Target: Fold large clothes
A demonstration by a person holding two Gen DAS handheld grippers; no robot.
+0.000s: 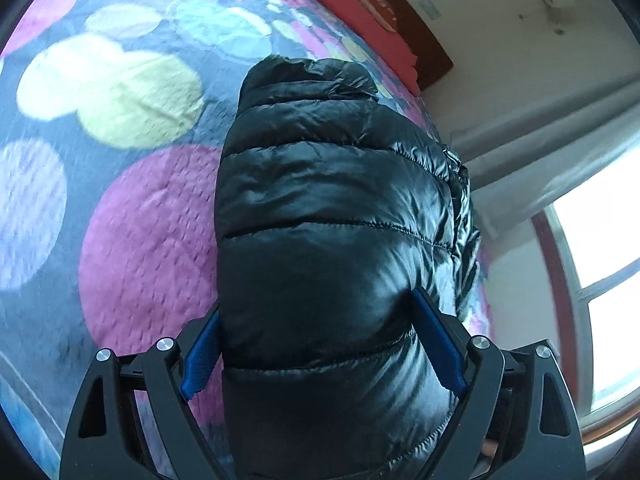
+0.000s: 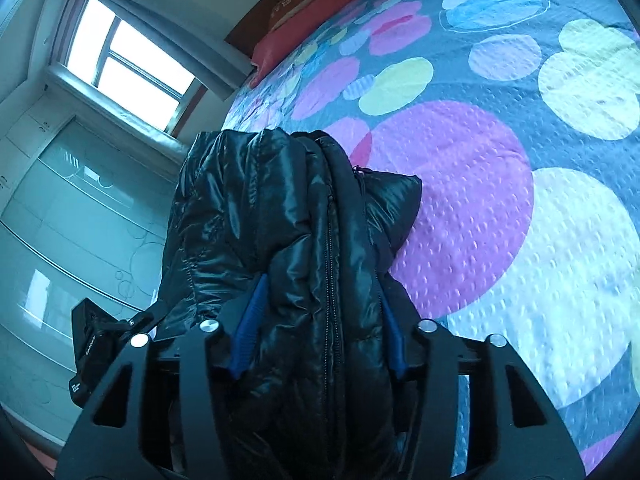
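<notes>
The shiny black quilted puffer jacket [image 1: 332,216] sat folded into a thick bundle and was gripped at both ends, its long axis running straight out ahead of each pair of tongs toward the bed's head. The left gripper [image 1: 320,344] had its blue pads [image 1: 438,344] spread very wide but pressed into the puffy quilted side, so clamped on the bundle, not free. The right gripper [image 2: 320,320] was clamped on the zipper edge of the same jacket [image 2: 304,232], its pads narrower apart and dug into the layers on both sides of the zip. The bundle appeared lifted or only just resting over the grey bedspread with big pink, yellow and white circles [image 1: 132,240]; contact with the cover couldn't be confirmed. Both grippers pointed downward at a slant, each with the jacket filling the middle of its view. Neither hand looked nearer, both already had it. A red pillow [image 1: 352,12] lay far off at the headboard, a window [image 2: 128,60] to the side. Judged next: lower the bundle flat onto the bedspread along that same axis, then release
</notes>
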